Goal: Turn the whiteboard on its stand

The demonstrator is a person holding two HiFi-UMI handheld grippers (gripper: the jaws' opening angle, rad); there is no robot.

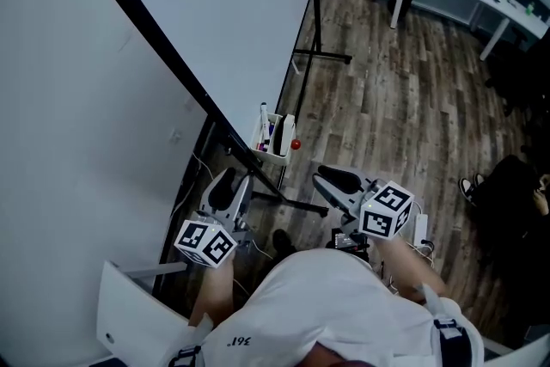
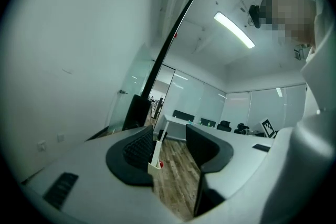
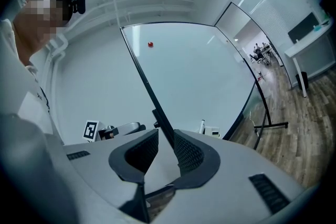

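Black-framed white whiteboard [image 1: 241, 21] slanted on its black stand [image 1: 316, 13]; turn likely part-way. Near edge: left gripper [image 1: 230, 185], right gripper [image 1: 331, 185], jaws spread, holding nothing.

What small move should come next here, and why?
Probably ease the right gripper forward onto the black frame edge of the whiteboard, then close. Its jaws stand apart with that edge lined up between them, not pressed. The left gripper is open too, holding nothing, so the board isn't gripped yet.

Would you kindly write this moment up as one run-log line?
whiteboard tilted | left gripper open, empty | right gripper open, frame edge ahead between its jaws, ungripped
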